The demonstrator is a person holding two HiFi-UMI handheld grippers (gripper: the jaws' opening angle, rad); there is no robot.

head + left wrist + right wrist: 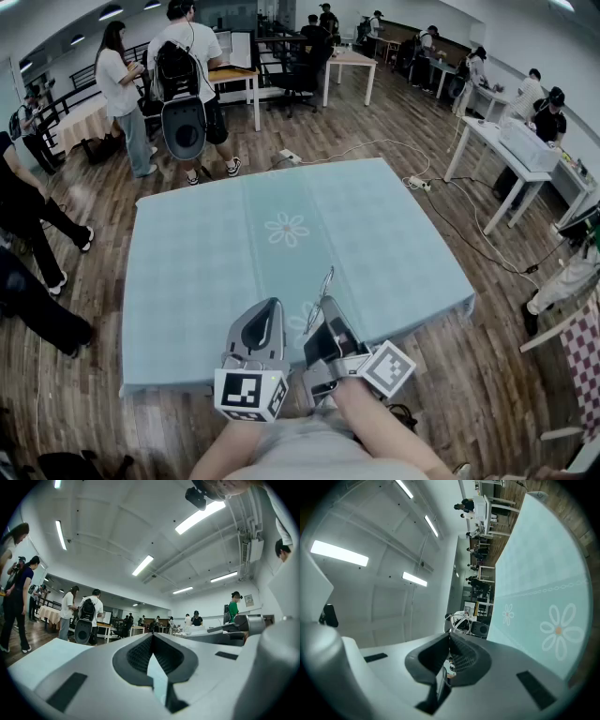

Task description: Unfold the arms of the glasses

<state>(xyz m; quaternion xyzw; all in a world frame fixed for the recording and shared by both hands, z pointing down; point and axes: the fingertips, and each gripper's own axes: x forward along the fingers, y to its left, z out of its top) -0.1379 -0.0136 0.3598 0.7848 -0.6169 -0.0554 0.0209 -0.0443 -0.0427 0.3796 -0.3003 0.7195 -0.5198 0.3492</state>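
The glasses (pixel 326 283) are thin wire-framed and stick up from the tip of my right gripper (pixel 322 306), above the near part of the light blue tablecloth (pixel 206 272). In the right gripper view the right gripper (pixel 449 637) is rolled on its side, and its jaws are closed on a thin dark part of the glasses (pixel 439 682). Close beside it on the left is my left gripper (pixel 273 306). In the left gripper view the left gripper (pixel 152 637) points level, with its jaws shut together on nothing. How the glasses' arms stand is too small to tell.
The cloth carries white flower prints (pixel 287 229) at its middle. Several people (pixel 186 84) stand beyond the far left corner, one (pixel 28 309) at the left edge. White tables (pixel 511 155) stand at the right, and cables with a power strip (pixel 419 183) lie on the wooden floor.
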